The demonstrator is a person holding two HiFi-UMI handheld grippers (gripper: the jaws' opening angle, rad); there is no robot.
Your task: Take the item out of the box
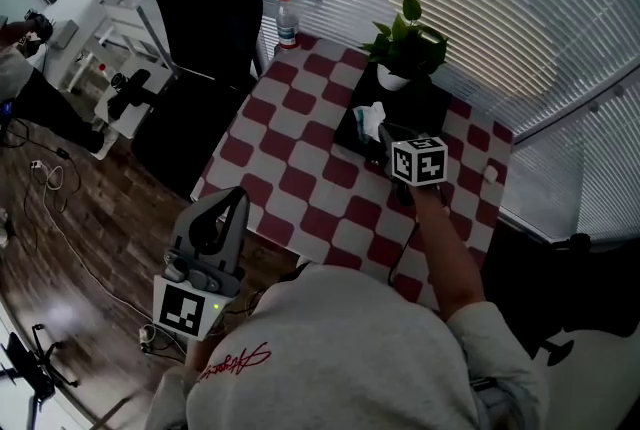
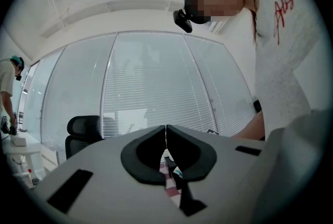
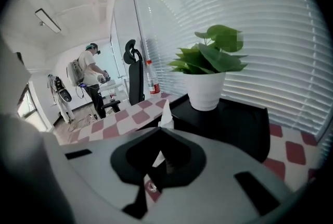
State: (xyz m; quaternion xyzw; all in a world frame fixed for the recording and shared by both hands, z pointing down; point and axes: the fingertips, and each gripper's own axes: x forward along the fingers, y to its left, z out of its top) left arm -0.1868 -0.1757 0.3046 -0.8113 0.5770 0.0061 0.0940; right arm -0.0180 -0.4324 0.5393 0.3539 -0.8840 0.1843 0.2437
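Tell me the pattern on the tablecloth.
Red-and-white checks cover the square tablecloth, clearest in the head view.

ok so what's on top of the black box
A potted plant in a white pot stands on the box. A white tissue pokes up from it, pinched in the shut right gripper. Whatever else is inside the box is hidden by its top.

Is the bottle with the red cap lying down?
No, the bottle stands upright at the far corner of the checkered table.
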